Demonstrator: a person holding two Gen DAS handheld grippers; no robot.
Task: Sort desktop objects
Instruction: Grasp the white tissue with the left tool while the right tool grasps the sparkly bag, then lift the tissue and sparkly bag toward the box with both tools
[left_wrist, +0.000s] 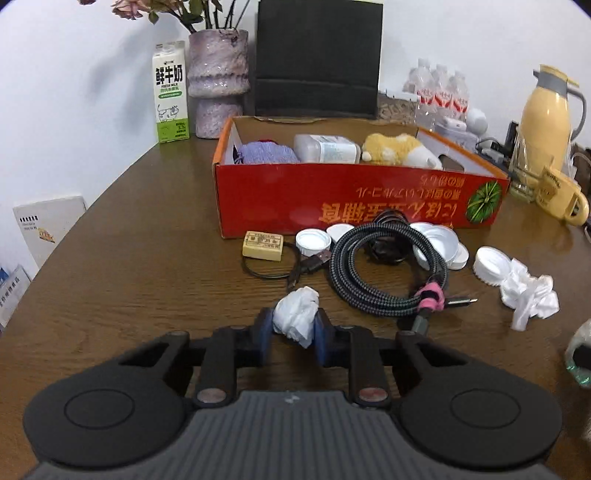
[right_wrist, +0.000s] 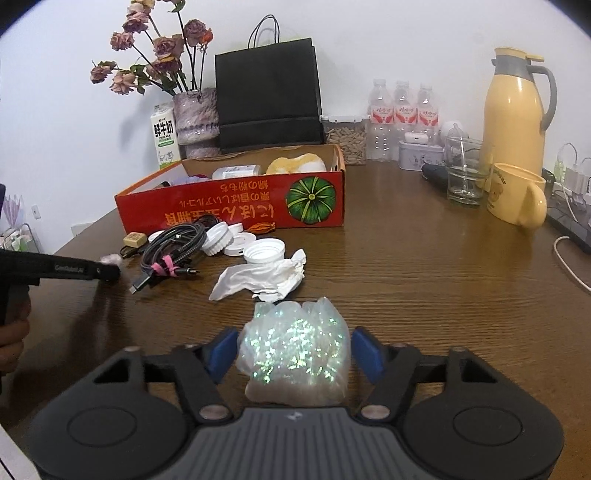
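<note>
Desktop clutter partly sorted: red box (left_wrist: 354, 199) holds 3 items. My left gripper (left_wrist: 293, 332) clamped on crumpled tissue (left_wrist: 297, 314); right gripper (right_wrist: 293, 354) straddles glitter bag (right_wrist: 295, 350), pads not visibly pressing. Cable (left_wrist: 388, 266), caps (left_wrist: 314, 240) remain.

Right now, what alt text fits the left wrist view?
The left gripper pinches a crumpled white tissue on a brown table. Beyond lie a coiled cable, white caps and a red box.

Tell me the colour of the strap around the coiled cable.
Pink, wrapping the grey-and-black braided cable; the strap shows best in the left wrist view.
</note>
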